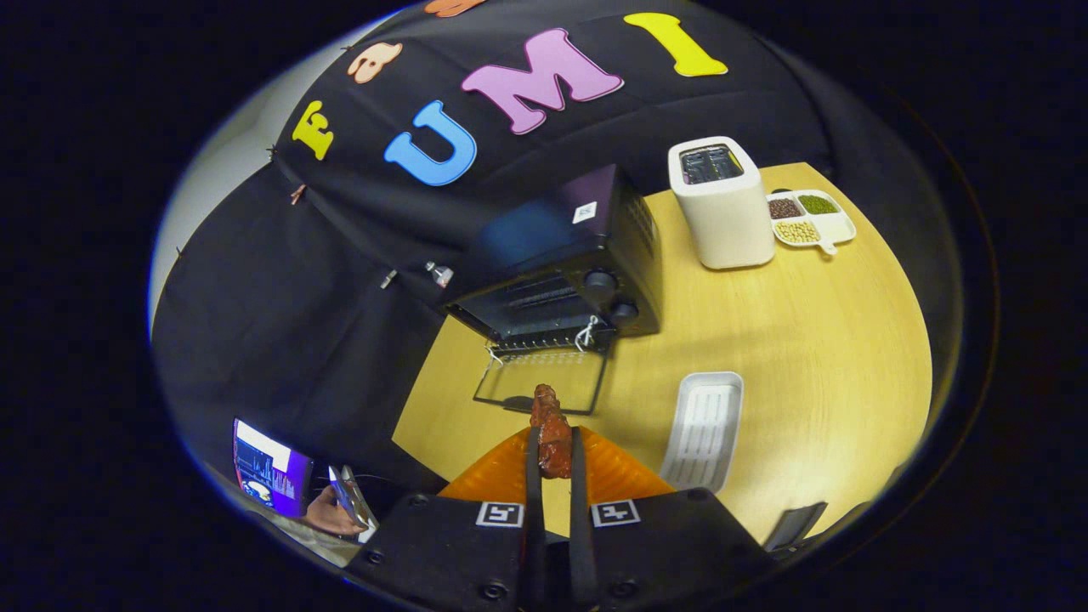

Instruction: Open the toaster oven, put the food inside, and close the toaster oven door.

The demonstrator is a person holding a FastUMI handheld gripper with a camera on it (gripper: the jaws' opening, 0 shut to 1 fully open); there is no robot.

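Tool (552,450) narrow, both fingers pressed on the sides of the food (552,432), a reddish-brown chunk held upright; its top sticks out past the fingertips and its lower end is hidden between the fingers. What kind of food it is cannot be made out.

Toaster oven (565,268) sits on the table (816,340) beyond the food, door (541,381) dropped open and lying flat toward the tool. The cavity is dark: a rack shows faintly, the rest cannot be read. Two knobs sit on the oven's right front.

An orange ridged tray (612,476) lies under the fingers, nearer than the oven door, largely covered by the tool. A white tray (704,429) lies right of the oven door. A white toaster (721,204) stands right of the oven and farther back, with a divided dish (812,219) of beans just beyond it.
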